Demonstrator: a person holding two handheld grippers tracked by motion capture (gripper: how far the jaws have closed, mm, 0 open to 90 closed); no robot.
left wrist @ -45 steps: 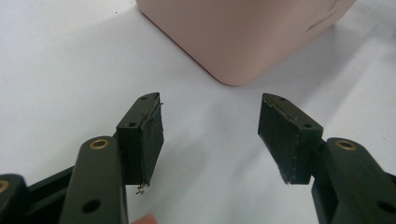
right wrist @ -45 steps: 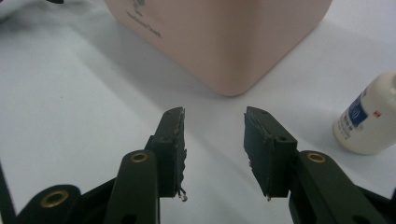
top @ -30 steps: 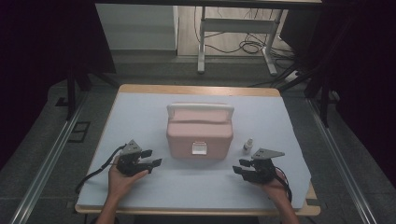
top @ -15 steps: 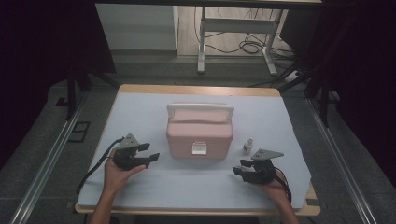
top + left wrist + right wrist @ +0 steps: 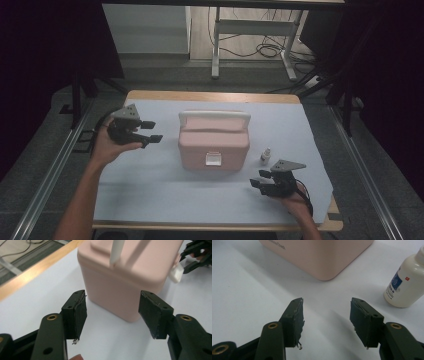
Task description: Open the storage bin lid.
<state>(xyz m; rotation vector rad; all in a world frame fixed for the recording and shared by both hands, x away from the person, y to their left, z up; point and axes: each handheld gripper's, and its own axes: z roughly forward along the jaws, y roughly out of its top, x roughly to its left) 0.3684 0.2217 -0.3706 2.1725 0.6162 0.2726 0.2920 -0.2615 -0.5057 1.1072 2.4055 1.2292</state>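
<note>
Pink box (image 5: 214,141): sitting upright at the middle of the worktop (image 5: 150,200), its white handle (image 5: 215,116) standing up over the lid and a white latch (image 5: 214,159) facing the person's side.

Small bottle (image 5: 265,155): standing upright on the pale sheet, just beside the box's right front corner and apart from it; in the right gripper view it is showing a white body with a blue mark on its label (image 5: 405,287).

Left hand-held gripper (image 5: 152,131): hanging in the air to the left of the box, well apart from it in the high view, and pointing toward the box's left side. Its jaws are standing wide apart with nothing between them; its own view (image 5: 112,315) is looking between the pads at the box's near corner.

Right hand-held gripper (image 5: 260,181): sitting low near the worktop's front right, in front of the bottle and near the box's front right corner. Its jaws have just been opening and are gaping wide, with only bare sheet between the pads (image 5: 325,320).

Hands: one hand wrapping each gripper, both forearms coming in from the near edge.

Contact: neither gripper is touching the box or the bottle.
</note>
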